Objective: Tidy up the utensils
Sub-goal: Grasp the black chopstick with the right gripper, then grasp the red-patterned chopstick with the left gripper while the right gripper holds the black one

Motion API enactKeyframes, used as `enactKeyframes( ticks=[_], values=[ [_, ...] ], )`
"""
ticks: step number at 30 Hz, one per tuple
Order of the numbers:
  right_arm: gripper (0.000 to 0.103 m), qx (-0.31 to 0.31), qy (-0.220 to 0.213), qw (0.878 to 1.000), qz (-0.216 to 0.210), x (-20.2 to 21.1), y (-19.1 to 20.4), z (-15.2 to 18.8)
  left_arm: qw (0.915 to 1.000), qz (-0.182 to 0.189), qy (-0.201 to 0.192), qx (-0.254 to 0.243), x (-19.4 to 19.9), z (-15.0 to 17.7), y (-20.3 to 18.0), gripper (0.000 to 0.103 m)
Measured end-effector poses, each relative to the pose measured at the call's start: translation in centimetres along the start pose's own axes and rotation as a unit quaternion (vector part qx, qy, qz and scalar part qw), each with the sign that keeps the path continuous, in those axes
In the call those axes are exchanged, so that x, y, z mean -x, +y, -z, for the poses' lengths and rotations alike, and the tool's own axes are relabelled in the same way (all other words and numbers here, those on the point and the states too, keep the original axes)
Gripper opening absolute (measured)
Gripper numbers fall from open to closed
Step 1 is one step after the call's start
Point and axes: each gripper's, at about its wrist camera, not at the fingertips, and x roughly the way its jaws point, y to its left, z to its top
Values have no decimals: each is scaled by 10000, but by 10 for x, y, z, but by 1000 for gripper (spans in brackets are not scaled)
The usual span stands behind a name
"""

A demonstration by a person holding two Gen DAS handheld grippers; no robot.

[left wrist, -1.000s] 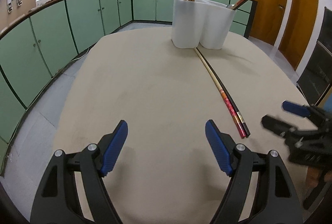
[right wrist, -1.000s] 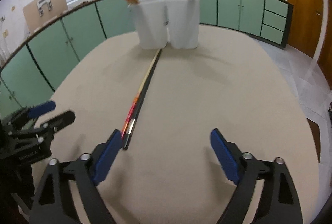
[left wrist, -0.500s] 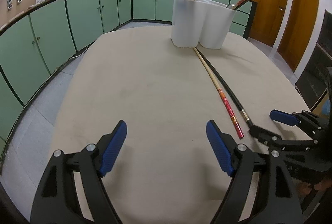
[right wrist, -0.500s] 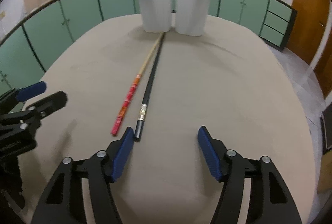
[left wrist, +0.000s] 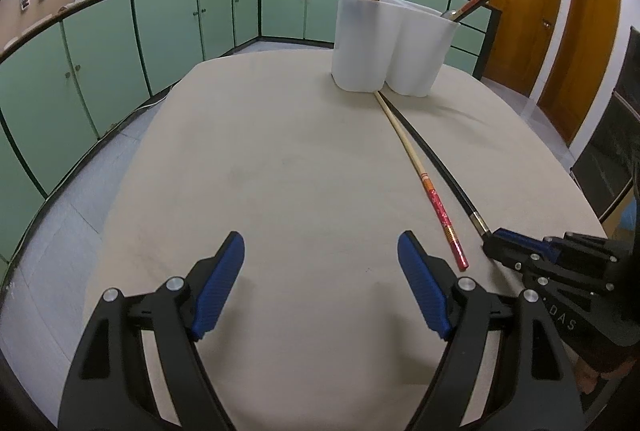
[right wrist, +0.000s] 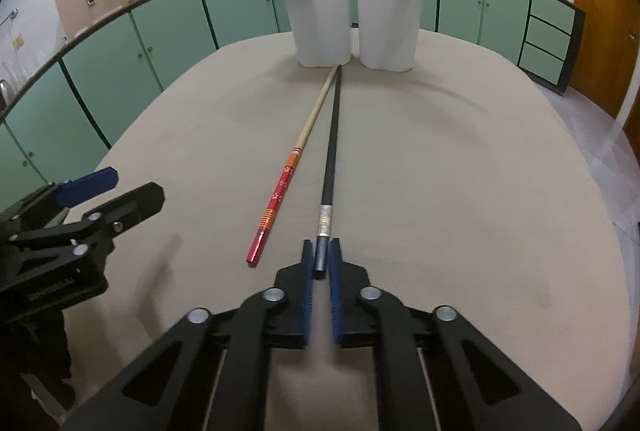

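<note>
A black chopstick (right wrist: 332,147) and a red-and-tan chopstick (right wrist: 294,167) lie side by side on the beige table (right wrist: 460,191), tips toward a white two-compartment holder (right wrist: 352,19) that has chopsticks standing in both sides. My right gripper (right wrist: 321,259) is shut on the near end of the black chopstick, which still rests on the table. It also shows in the left wrist view (left wrist: 504,243), at the black chopstick (left wrist: 436,159). My left gripper (left wrist: 320,279) is open and empty, left of the red chopstick (left wrist: 424,183). The holder (left wrist: 394,43) stands at the far side.
The oval table has rounded edges, with floor beyond on all sides. Green cabinets (left wrist: 100,51) and a counter line the far walls. Wooden doors (left wrist: 528,7) stand at the right.
My right gripper moved forward onto the black chopstick's near end and closed on it. The left gripper stayed open and nearly still.
</note>
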Motion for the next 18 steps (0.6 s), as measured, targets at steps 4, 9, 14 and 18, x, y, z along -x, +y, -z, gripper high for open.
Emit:
enactKeyframes(
  ticks=[4,9,14,18],
  values=[
    [7,-92,-36,9999,-55,3,-5,2,10000,60,-13,-32,-2,3,-13,77],
    [6,-205,-153,9995,172,15,-25,4,9997,222,-35,-136,-4,3,-36,76],
    [6,-271,-280,9985,389,27,-44,7,9993,327,129,-136,-14,3,-56,70],
    [6,-370,-344,9979,414,29,-54,6,9990,340,237,-151,-21,3,-66,63]
  ],
)
